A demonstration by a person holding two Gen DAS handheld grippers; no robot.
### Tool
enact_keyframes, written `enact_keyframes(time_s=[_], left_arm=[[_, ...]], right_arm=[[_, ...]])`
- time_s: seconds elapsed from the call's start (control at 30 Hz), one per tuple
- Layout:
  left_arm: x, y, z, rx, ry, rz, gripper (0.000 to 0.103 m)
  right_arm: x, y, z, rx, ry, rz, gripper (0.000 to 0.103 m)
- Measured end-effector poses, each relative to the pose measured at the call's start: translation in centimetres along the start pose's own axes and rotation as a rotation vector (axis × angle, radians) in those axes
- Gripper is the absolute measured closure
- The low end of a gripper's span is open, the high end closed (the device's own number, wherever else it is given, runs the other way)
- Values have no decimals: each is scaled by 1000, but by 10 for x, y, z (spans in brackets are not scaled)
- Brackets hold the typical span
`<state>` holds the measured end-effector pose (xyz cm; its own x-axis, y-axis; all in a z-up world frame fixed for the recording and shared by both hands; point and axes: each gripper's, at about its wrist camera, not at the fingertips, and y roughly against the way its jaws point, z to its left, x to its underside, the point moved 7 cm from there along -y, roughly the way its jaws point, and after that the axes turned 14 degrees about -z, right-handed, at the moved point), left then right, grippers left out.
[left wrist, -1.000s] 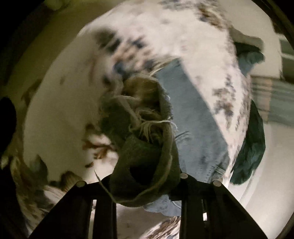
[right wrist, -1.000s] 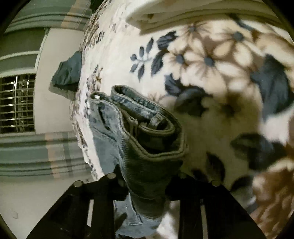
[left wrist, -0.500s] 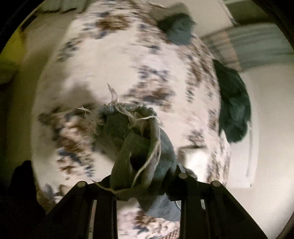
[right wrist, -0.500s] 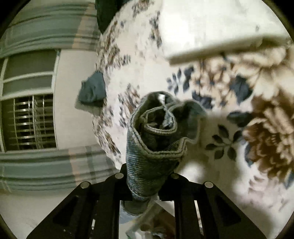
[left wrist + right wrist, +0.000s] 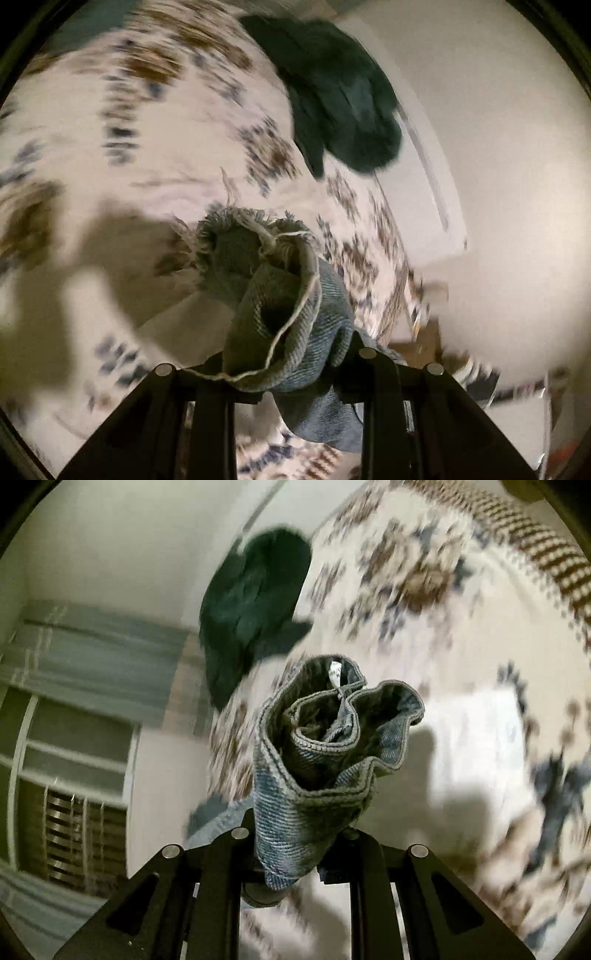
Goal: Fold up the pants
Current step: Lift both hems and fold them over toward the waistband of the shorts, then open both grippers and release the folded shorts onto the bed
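While the left hand-held gripper (image 5: 291,365) clamps the jeans (image 5: 284,314) at a frayed hem, the right hand-held gripper (image 5: 295,853) clamps their waistband (label visible) above the floral bed (image 5: 424,609); a dark garment (image 5: 251,602) lies beyond.

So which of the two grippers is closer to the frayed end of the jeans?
Left. The left gripper is clamped right on the frayed hem, while the right gripper grips the waistband at the opposite end of the garment.
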<state>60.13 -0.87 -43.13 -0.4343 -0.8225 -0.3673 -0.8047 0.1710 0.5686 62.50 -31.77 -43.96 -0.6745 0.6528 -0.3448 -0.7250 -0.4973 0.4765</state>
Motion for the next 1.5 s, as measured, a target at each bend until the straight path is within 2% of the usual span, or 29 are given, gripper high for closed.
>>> enact_keyframes(time_s=[0.1, 0.17, 0.27, 0.33, 0.43, 0.53, 0.57, 0.63, 0.7, 0.73, 0.8, 0.9, 0.93, 1.0, 1.07, 1.13, 1.27, 1.5], left_arm=[[23, -60, 20, -25, -96, 86, 80], [50, -96, 54, -73, -150, 167, 80], [77, -109, 100, -127, -147, 230, 80], [84, -108, 110, -129, -157, 240, 79], [86, -104, 107, -117, -191, 245, 79], [86, -101, 101, -122, -207, 271, 75], [86, -97, 98, -124, -217, 282, 73], [85, -89, 95, -131, -242, 300, 70], [82, -82, 92, -151, -307, 291, 60], [80, -75, 88, -185, -381, 277, 57], [78, -63, 78, -240, -526, 257, 32], [71, -46, 66, -266, -648, 225, 18], [69, -39, 60, -278, -692, 216, 18], [67, -24, 47, -293, -790, 202, 18], [66, -8, 39, -295, -857, 195, 17], [63, 11, 27, -295, -919, 177, 17], [56, 49, 6, -268, -968, 160, 17], [36, 141, -42, -233, -1012, 56, 17]], right_arm=[[-8, -17, -47, 32, -48, -65, 86], [0, -28, -94, 77, -99, -79, 86], [33, -38, -154, 145, -171, -74, 86], [53, -37, -176, 155, -227, -78, 86], [64, -37, -184, 153, -258, -93, 86], [63, -40, -178, 167, -235, -89, 84], [64, -39, -177, 177, -224, -79, 81], [63, -44, -177, 205, -199, -59, 70], [60, -41, -169, 271, -150, -52, 60], [59, -37, -169, 300, -123, -47, 58], [57, -26, -165, 373, -55, -40, 49], [58, -10, -146, 477, 83, -43, 38], [59, -4, -133, 522, 150, -47, 35], [62, 7, -110, 597, 253, -60, 16], [67, 23, -90, 651, 340, -77, 3], [72, 38, -63, 703, 428, -100, 1], [79, 71, -16, 762, 527, -149, 1], [94, 144, 73, 747, 581, -229, 1]])
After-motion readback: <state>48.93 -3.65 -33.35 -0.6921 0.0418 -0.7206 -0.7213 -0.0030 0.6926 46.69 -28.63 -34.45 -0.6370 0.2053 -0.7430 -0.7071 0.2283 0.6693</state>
